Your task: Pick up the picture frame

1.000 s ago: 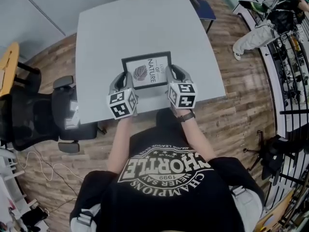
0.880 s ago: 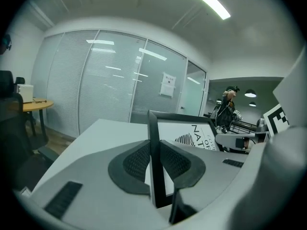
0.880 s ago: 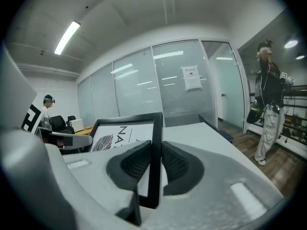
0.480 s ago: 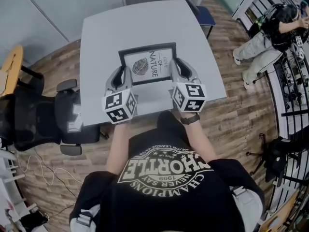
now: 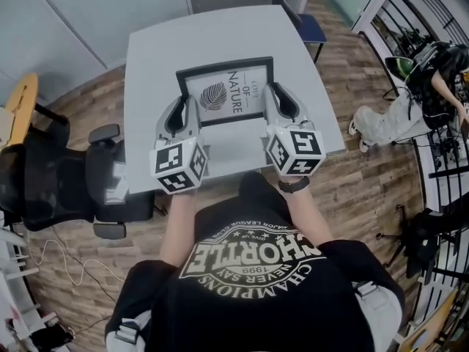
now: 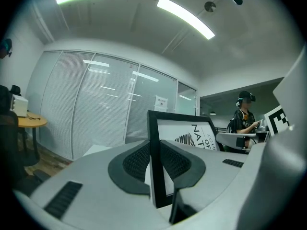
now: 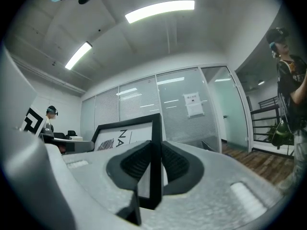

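A black picture frame [image 5: 225, 94] with a white leaf print is held in the air over the grey table [image 5: 168, 35], clear of its top. My left gripper [image 5: 182, 114] is shut on the frame's left edge and my right gripper [image 5: 275, 103] is shut on its right edge. In the left gripper view the frame's black edge [image 6: 154, 138] stands upright between the dark pads [image 6: 139, 159], which press it from both sides. The right gripper view shows the same: the frame [image 7: 154, 143] clamped between that gripper's pads [image 7: 139, 163].
A black office chair [image 5: 66, 178] stands left of the table and a blue chair [image 5: 311, 17] at its far side. A person [image 5: 418, 86] is by the railing at right. A yellow round table [image 5: 18, 101] sits at the far left.
Both grippers have risen together with the picture frame in them, so the frame has come up off the table and looks larger in the head view.
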{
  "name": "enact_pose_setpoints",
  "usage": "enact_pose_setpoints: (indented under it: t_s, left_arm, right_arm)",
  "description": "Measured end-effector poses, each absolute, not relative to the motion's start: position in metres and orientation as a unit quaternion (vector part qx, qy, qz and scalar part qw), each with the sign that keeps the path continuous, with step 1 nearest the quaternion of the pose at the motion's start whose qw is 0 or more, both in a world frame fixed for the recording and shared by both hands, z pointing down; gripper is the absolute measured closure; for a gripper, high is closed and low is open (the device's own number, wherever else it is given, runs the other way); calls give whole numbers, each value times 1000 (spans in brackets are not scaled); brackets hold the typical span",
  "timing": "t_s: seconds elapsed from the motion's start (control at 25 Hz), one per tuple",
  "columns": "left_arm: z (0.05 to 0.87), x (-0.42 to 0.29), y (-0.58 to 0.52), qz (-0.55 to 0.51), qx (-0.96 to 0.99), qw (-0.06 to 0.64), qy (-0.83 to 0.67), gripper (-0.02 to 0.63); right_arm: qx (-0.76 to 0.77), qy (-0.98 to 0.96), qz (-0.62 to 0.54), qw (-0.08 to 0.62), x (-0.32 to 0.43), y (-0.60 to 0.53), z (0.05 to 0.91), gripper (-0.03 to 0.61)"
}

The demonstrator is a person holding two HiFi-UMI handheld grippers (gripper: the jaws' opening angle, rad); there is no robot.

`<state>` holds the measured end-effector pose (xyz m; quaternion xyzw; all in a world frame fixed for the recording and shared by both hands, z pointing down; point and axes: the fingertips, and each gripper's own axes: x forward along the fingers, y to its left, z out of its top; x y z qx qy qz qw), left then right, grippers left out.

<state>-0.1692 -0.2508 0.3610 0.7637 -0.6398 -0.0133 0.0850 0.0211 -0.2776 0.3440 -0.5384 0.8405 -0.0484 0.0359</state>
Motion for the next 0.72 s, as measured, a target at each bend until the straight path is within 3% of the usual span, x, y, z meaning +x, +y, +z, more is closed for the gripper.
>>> enact_pose_setpoints:
  t_s: [0.72]
  left_arm:
    - [330,-162,-242,-45,768,72,-635,543]
  right_arm:
    - [-535,843,-11,53,29,-265,308,512]
